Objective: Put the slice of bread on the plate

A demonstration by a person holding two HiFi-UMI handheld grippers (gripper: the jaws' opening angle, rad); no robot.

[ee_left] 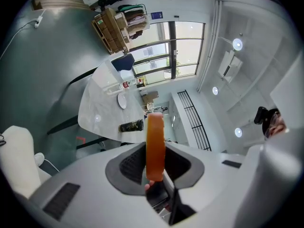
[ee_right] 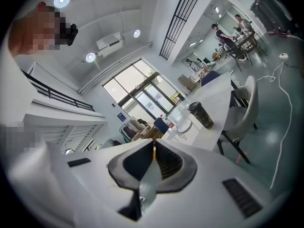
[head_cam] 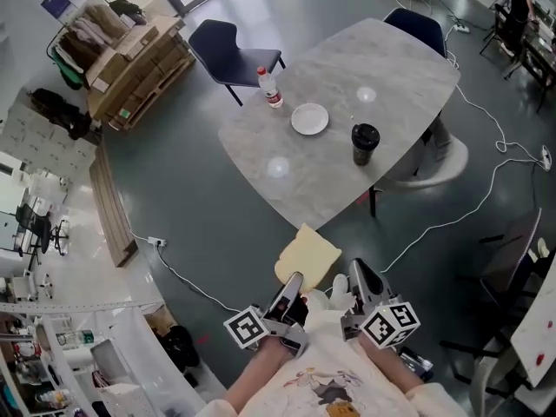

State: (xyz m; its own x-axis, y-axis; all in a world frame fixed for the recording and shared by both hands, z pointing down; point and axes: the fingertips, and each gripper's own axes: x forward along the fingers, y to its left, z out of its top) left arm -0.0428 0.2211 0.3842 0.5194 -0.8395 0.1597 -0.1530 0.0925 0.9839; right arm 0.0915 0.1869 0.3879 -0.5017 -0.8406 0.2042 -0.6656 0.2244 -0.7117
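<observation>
— While it hangs over the floor (head_cam: 200, 224), where exactly is the bread (head_cam: 307, 257)?

— Pinched by its near edge in the jaws of the left gripper (head_cam: 293, 287), broad face up. It's a pale, soft-looking square with rounded corners. In the head view its far edge sits just at the near corner of the table (head_cam: 382, 68), well apart from the plate (head_cam: 309, 118).

— And along the jaws?

— The left gripper view shows the bread (ee_left: 155, 146) edge-on, an orange-brown strip of crust standing upright between two dark ribbed pads (ee_left: 133, 163), both pressed against it.

— The other one?

— The right gripper (head_cam: 360, 278) is just beside the left. Its jaws are closed on each other with nothing between them, and they meet in a thin line.

— What's on the table?

— The plate is small, round, white and glossy. Left of it stands a clear bottle (head_cam: 270, 87) with a red cap and label. To its right, nearer us, is a dark lidded cup (head_cam: 365, 143). The top is grey and marbled like stone, with rounded corners. A dark blue chair (head_cam: 228, 46) stands at the far side, and the floor is smooth grey.
</observation>
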